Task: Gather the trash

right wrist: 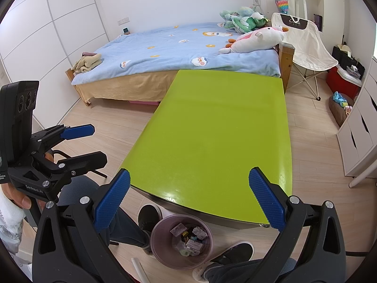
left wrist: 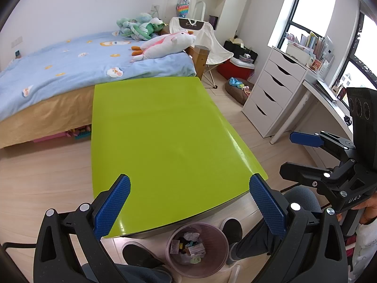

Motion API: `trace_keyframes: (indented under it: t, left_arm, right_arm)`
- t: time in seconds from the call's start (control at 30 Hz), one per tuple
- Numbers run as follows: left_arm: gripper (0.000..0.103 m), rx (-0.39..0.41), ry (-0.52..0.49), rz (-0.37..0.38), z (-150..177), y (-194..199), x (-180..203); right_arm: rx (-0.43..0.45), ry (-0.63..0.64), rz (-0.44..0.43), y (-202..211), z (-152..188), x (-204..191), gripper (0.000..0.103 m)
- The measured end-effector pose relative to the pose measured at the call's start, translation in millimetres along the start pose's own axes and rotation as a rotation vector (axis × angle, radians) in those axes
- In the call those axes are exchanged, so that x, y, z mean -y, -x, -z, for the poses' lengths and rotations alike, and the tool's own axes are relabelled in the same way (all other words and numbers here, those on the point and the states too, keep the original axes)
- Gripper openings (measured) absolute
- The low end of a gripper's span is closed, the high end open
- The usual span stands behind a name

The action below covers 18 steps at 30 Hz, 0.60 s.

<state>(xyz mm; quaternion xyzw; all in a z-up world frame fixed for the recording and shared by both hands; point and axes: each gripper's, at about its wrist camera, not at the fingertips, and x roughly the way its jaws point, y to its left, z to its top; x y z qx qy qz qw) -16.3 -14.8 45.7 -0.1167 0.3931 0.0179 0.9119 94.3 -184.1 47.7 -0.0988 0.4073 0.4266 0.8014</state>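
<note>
A translucent pink trash bin (left wrist: 220, 258) (right wrist: 158, 253) stands on the floor under the near edge of the lime-green table (left wrist: 165, 129) (right wrist: 212, 129). Inside it lie wrappers and crumpled paper (left wrist: 190, 245) (right wrist: 190, 238). The table top is bare. My left gripper (left wrist: 189, 184) hangs open over the table's near edge, nothing between its blue pads; the right wrist view shows it at far left (right wrist: 94, 145). My right gripper (right wrist: 189, 176) is open too, above the same edge, holding nothing, and appears at the right of the left wrist view (left wrist: 294, 155).
The person's dark shoes (left wrist: 139, 252) (right wrist: 235, 250) flank the bin. A bed (left wrist: 59, 70) with plush toys lies beyond the table. A white drawer unit (left wrist: 271, 89), a folding chair (right wrist: 306, 47) and a red box (left wrist: 235, 70) stand to the right.
</note>
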Motion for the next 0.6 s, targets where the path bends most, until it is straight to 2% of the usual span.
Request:
trace_keyframes:
  t: [0.6]
  left_arm:
    - [0.097, -0.006, -0.018, -0.033, -0.4, -4.2, 4.2]
  right_arm:
    - [-0.001, 0.000, 0.000, -0.1, -0.3, 0.4, 0.099]
